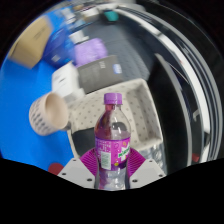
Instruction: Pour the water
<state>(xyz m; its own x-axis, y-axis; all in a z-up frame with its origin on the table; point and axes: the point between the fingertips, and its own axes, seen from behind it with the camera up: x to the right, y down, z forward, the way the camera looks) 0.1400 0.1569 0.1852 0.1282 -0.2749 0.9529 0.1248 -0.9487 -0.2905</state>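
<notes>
Holding a clear plastic water bottle (112, 135) between its two fingers, the gripper (111, 165) appears in the gripper view closed narrow on the bottle's lower body, the magenta pads (96, 158) pressed against either side.

The bottle stands upright in the grip. Its purple screw cap (113, 99) is on, and a purple label wraps the ribbed, transparent wall. No water can be seen leaving it.

To the left of the bottle, and just beyond the fingers, a person's hand (62, 84) holds a beige cup (48, 114), tilted so that its round, open mouth faces the bottle. The cup looks smooth and matte, perhaps paper or plastic; whether anything is in it cannot be made out. The person wears a blue sleeve (22, 75).

Behind the bottle sits a pale, box-like container (146, 112) with straight walls, on a grey surface (120, 60) that carries blurred clutter farther back.

By the look of things, the pour has not begun: the bottle is gripped and the cup is offered, but the cap would have to come off, and the bottle brought over the cup and tipped.
</notes>
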